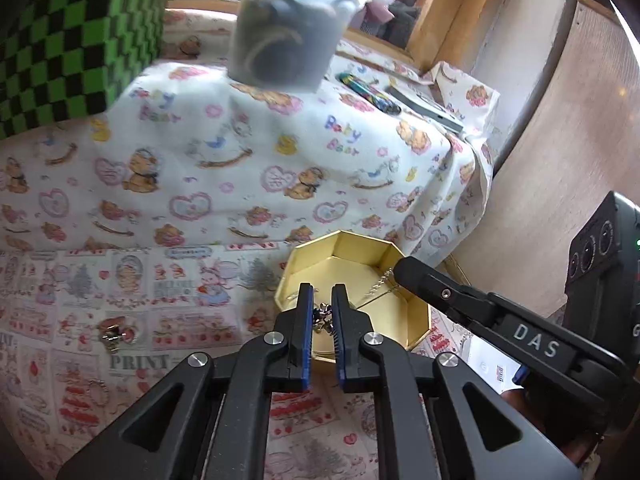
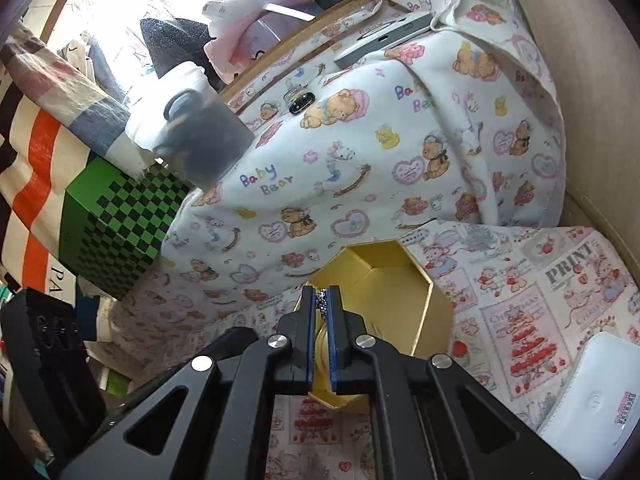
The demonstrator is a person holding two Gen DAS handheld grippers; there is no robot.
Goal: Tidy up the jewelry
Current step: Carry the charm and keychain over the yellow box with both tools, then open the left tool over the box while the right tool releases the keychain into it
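Note:
A gold octagonal box [image 1: 416, 320] sits open on the printed cloth; it also shows in the right wrist view [image 2: 438, 312]. My left gripper [image 1: 322, 300] is nearly shut on a small beaded jewelry piece [image 1: 323, 318] over the box's near rim. My right gripper [image 2: 321, 300] is shut on a thin silver chain [image 2: 321, 302] above the box; in the left wrist view its finger [image 1: 424, 276] reaches in from the right, with the chain [image 1: 380, 286] trailing inside the box. A small earring cluster [image 1: 114, 334] and a beaded ring [image 1: 96, 392] lie on the cloth at left.
A raised mound covered in baby-bear cloth [image 1: 260, 152] stands behind the box, with a clear container [image 1: 288, 28] of dark items, a colourful pen [image 1: 370, 94] and a grey device [image 1: 428, 108] on top. A green checkered box [image 1: 68, 40] is at left. A white pouch [image 2: 596, 392] lies at right.

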